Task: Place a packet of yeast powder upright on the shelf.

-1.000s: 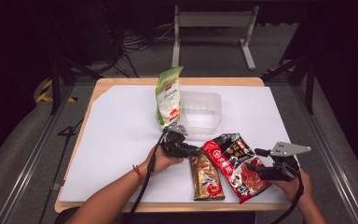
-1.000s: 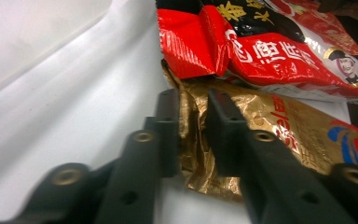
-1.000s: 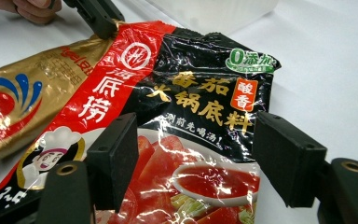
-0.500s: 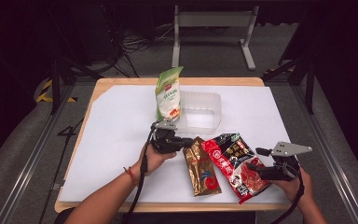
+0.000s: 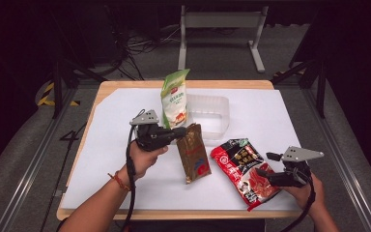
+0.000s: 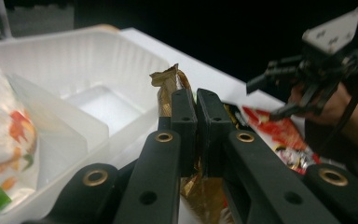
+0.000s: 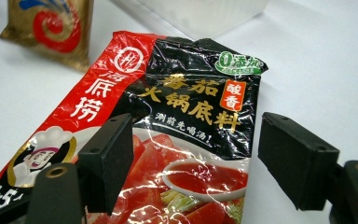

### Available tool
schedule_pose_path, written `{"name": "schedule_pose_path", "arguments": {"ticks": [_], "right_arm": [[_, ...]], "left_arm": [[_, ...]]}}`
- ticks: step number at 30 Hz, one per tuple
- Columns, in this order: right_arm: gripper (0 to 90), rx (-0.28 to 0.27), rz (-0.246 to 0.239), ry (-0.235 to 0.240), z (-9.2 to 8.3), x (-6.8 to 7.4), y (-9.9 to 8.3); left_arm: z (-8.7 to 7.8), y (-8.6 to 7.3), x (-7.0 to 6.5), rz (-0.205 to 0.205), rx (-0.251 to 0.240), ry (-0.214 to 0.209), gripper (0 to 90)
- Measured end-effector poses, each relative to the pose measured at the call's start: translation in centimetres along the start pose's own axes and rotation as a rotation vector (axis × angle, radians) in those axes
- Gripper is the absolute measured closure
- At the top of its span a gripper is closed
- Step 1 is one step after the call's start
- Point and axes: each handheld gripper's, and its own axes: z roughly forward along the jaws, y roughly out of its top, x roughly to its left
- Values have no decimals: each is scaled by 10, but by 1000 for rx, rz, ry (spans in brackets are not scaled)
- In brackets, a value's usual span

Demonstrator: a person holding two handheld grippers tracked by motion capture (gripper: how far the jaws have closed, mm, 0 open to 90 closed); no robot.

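The left gripper (image 5: 179,132) clamped the brown packet's (image 5: 193,153) top edge; lifting it clear over the tray (image 5: 221,104) wall seemed wise. The right gripper (image 5: 263,175) stood open over the red packet (image 5: 239,164), its jaws having just been widening.

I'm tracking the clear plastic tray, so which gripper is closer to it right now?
Left. The left gripper, shut on the brown pouch, is right beside the clear tray. The right gripper sits open over the red packet, farther away.

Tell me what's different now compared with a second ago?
The left tool, shut on the top edge of the brown-gold packet, has lifted that end and carried it toward the clear plastic tray. The right tool has just been opening over the red soup-base packet, which lies where it was. The green-white bag hasn't moved.
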Motion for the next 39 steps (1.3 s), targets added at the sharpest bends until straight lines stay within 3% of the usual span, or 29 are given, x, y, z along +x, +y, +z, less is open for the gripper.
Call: {"name": "schedule_pose_path", "arguments": {"ticks": [10, 15, 17, 26, 27, 30, 35, 39], "right_arm": [[269, 6, -2, -15, 0, -1, 0], [265, 6, 1, -19, 0, -1, 0], [264, 8, 0, -18, 0, -1, 0], [261, 8, 5, -18, 0, -2, -1], [260, 9, 5, -18, 0, -2, -1], [258, 8, 6, -19, 0, -2, -1], [254, 9, 7, -22, 0, -2, -1], [253, 11, 7, -21, 0, -2, -2]], "left_arm": [[-21, 17, -6, -5, -130, 12, 873], [-21, 24, -2, -21, -170, 25, 873], [-18, 27, -2, -8, -168, 53, 873], [-10, 44, 13, -67, -191, 140, 873], [-8, 46, 13, -63, -194, 171, 873], [-3, 48, 17, -73, -201, 166, 872], [10, 55, 20, -84, -195, 216, 871], [20, 66, 22, -42, -178, 300, 871]]}}
